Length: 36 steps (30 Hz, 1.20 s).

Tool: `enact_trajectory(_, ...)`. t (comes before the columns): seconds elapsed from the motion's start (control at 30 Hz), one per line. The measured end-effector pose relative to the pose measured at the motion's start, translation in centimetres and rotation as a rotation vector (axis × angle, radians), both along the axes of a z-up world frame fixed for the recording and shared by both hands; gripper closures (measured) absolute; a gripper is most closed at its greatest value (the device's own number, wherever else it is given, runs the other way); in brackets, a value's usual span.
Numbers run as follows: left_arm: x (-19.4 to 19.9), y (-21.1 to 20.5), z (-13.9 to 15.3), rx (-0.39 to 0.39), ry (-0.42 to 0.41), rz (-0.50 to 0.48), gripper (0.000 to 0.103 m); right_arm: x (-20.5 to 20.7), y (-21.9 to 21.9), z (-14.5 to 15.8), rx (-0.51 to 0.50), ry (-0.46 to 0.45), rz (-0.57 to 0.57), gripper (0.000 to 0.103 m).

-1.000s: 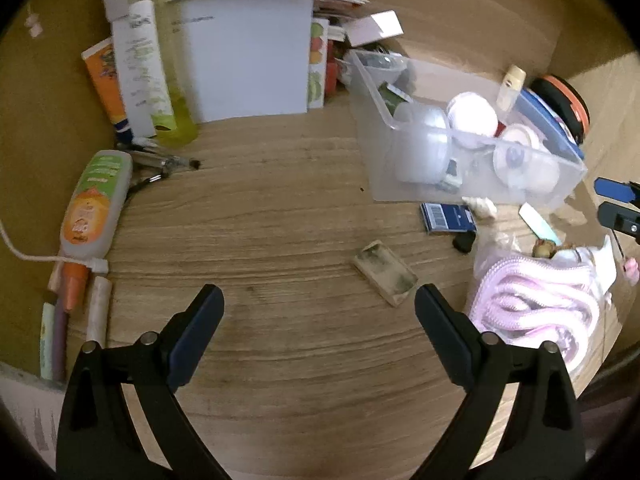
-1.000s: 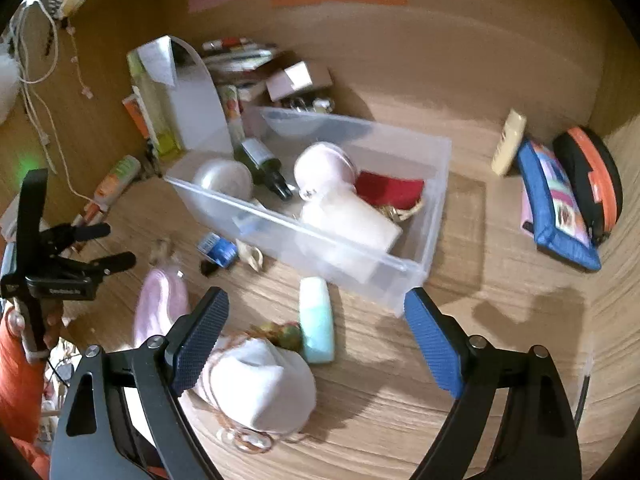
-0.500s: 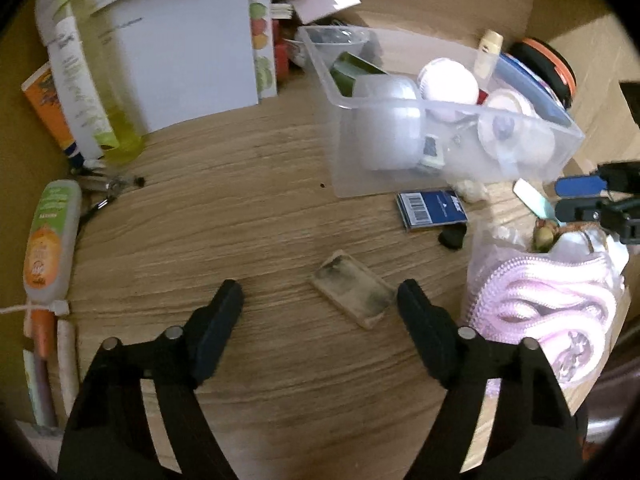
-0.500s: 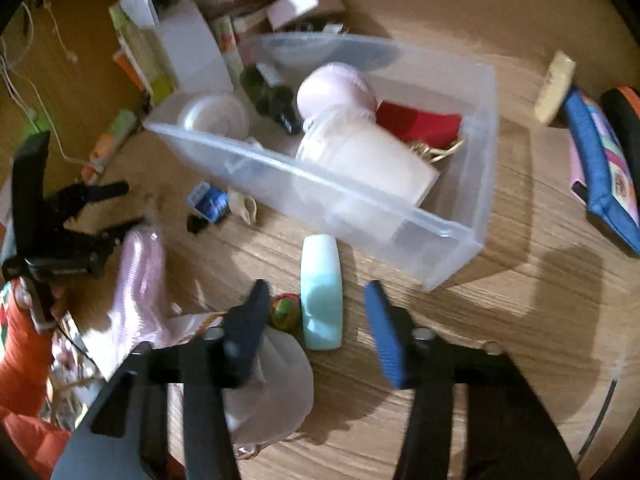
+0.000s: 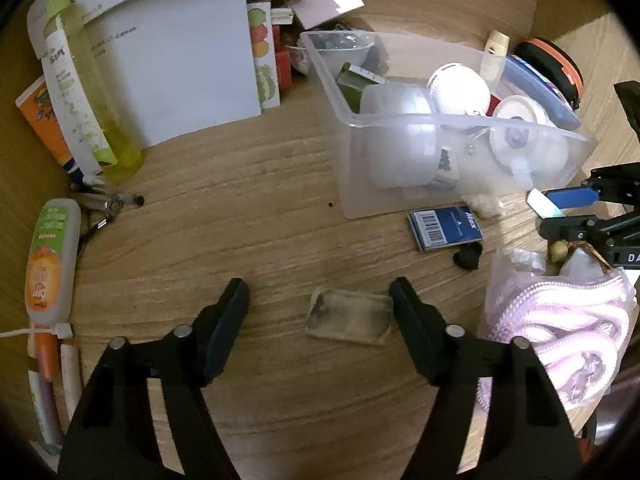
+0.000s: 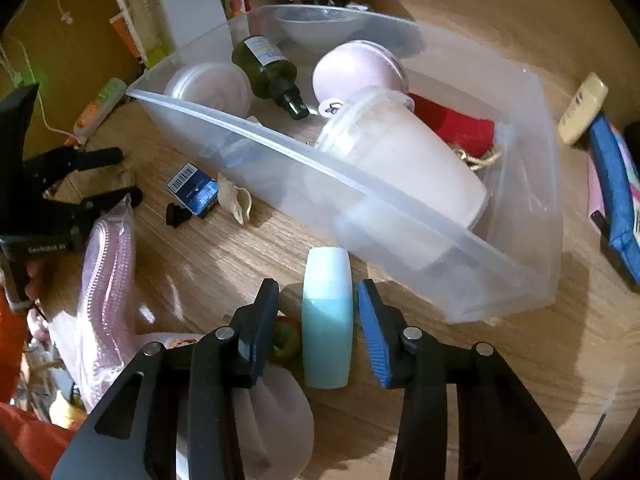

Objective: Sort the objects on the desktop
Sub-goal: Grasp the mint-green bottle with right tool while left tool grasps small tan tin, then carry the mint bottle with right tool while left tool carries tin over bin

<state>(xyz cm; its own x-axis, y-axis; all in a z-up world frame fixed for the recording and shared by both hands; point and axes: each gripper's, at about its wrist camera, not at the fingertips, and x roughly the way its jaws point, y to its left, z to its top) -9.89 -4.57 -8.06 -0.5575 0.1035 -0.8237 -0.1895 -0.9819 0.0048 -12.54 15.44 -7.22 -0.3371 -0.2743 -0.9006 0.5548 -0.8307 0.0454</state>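
A clear plastic bin (image 5: 468, 196) (image 6: 400, 216) on the wooden desk holds a white jar, a green bottle, a pink ball, a white cup and a red item. My left gripper (image 5: 320, 300) is open, its jaws on either side of a flat grey-stained clear case (image 5: 350, 318) on the desk. My right gripper (image 6: 318, 300) is open around a mint-and-white tube (image 6: 327, 316) lying on the desk; the jaws stand close to its sides, with small gaps.
A blue box (image 5: 444, 227) (image 6: 193, 189), a black clip (image 5: 466, 256) and a pink bagged cable (image 5: 560, 332) (image 6: 106, 292) lie near the bin. Bottles and papers (image 5: 176, 64) stand at the back left, an orange tube (image 5: 50, 268) at the left, pouches (image 6: 616, 192) at the right.
Both grippers moved forward and down. The left now straddles the flat case; the right narrowed its jaws around the mint tube.
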Motion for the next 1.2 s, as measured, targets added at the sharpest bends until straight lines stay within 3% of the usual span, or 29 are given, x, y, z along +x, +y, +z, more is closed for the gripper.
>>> enact_trajectory(0.03, 0.1, 0.1, 0.1, -0.003, 0.004, -0.007, 0.038, 0.1, -0.1, 0.0, 0.008, 0.010, 0.003, 0.070)
enact_trajectory(0.1, 0.3, 0.4, 0.2, -0.005, 0.013, -0.012, 0.051, 0.2, -0.3, 0.0, 0.021, 0.027, 0.006, 0.078)
enact_trajectory(0.2, 0.6, 0.5, 0.4, -0.008, 0.019, -0.011, 0.064, 0.3, -0.3, 0.1, 0.013, 0.039, 0.007, 0.079)
enact_trajectory(0.4, 1.5, 0.6, 0.7, -0.030, 0.038, 0.018, 0.064, 0.4, -0.1, 0.2, -0.009, 0.052, 0.006, 0.080)
enact_trajectory(0.73, 3.8, 0.2, 3.4, 0.021, 0.130, 0.095, 0.064, 2.0, 1.1, 2.2, -0.066, 0.103, -0.001, 0.080)
enact_trajectory(1.2, 4.8, 2.6, 6.5, 0.082, 0.212, 0.090, 0.064, 5.0, 3.1, 6.5, -0.095, 0.229, -0.007, 0.083)
